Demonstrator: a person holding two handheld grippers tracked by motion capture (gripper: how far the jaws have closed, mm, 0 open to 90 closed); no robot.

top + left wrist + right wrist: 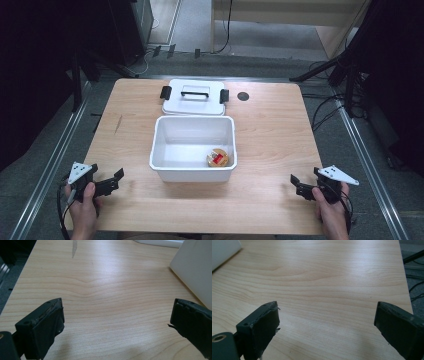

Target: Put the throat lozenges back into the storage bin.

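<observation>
Both grippers rest near the tabletop's [270,130] front edge, left gripper [111,181] and right gripper [300,184] each with jaws spread wide over bare wood (nothing between them). Open room lies on either side of the white bin [192,170], which stands between them, well apart from each, its lid [194,105] just behind. A small round tin [218,158] lies in the bin's front right corner.

My table [270,135] is pale wood with plain grain. A white bin [193,148] stands open near the middle of it. Just behind the bin, a white lid [194,97] with black clips lies flat. Right of the lid sits a small dark round spot [243,96], perhaps a hole, hard to tell.
</observation>
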